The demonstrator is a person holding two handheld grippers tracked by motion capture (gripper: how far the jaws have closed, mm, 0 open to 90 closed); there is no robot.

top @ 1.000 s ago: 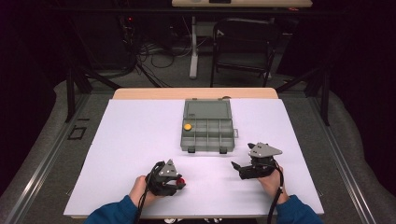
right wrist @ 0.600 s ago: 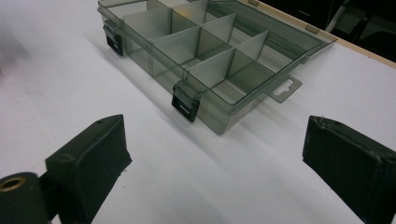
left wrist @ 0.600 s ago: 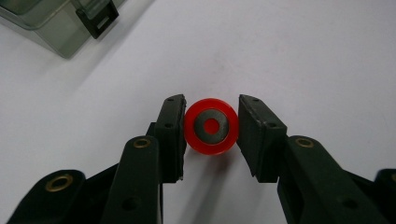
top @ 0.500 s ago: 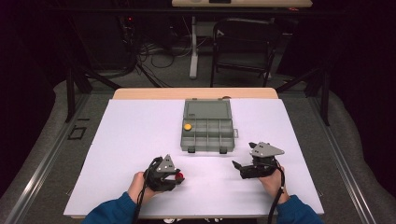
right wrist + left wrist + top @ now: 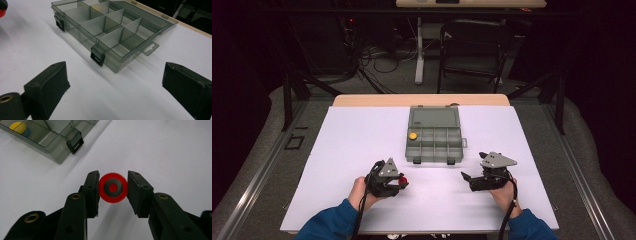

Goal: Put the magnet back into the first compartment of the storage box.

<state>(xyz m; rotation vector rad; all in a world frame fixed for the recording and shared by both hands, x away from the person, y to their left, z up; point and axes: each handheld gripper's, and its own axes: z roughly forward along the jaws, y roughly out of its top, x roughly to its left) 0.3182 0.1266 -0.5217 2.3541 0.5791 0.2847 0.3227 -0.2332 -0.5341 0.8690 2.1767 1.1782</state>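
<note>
Here left claw [image 5: 113, 188] clamped on red disc [image 5: 113, 187], low over white surface [image 5: 362, 150], near front of open compartment box [image 5: 433, 136]. Right claw [image 5: 117, 82] jaws wide apart, nothing between, facing box.

Your count of things on the worktop

You have one worktop [image 5: 362, 150] under one white sheet, one clear grey compartment box [image 5: 433, 135] with two black latches on its near edge, one yellow disc [image 5: 413, 135] lying in a left-hand compartment of the box, and one red disc [image 5: 113, 187] with a grey ring on its face. You hold two claws: the left claw [image 5: 112, 188] and the right claw [image 5: 115, 82].
</note>
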